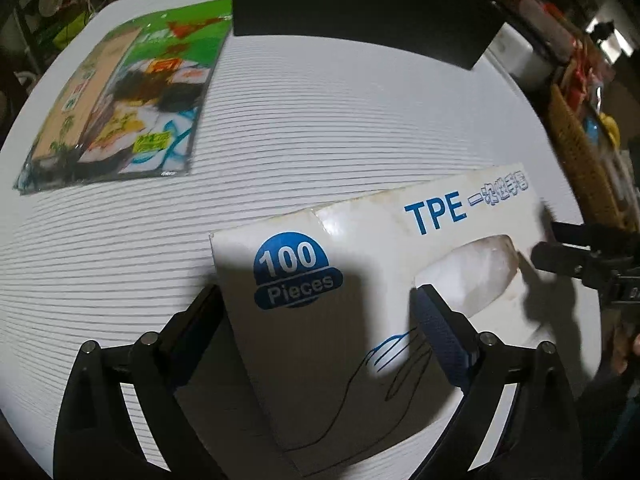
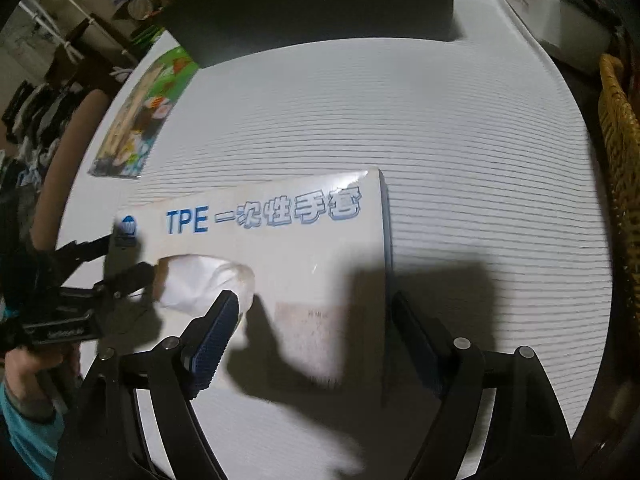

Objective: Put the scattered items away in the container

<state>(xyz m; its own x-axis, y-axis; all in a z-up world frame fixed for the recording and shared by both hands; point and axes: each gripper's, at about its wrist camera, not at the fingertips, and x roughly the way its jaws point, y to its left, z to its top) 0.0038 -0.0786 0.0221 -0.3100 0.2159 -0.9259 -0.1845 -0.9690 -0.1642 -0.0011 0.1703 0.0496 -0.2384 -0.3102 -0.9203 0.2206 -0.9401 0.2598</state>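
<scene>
Cluttered, dim room all around, and in the middle a white counter [image 1: 320, 128] with fine grey stripes running across it. At its far edge sits a big dark boxy thing [image 1: 360, 8] — can't make out what it is exactly. Off the right edge there's a wicker basket [image 2: 620, 152]. Next biggest is the white glove box [image 1: 360, 288], lying flat on the counter near the front, "TPE" and "100 Pieces" printed in blue, with a bit of plastic glove [image 2: 204, 280] poking out of the oval slot on top. Well apart from it, toward the far left, lies a flat green food packet [image 1: 124, 104] in shiny wrap. The left gripper [image 1: 316, 300] hangs over the box's left end, fingers spread wide, nothing pinched — one finger is off the box's edge, the other over the slot. The right gripper [image 2: 312, 308] is the same story over the right end, fingers [image 2: 218, 328] wide apart and not squeezing anything.
</scene>
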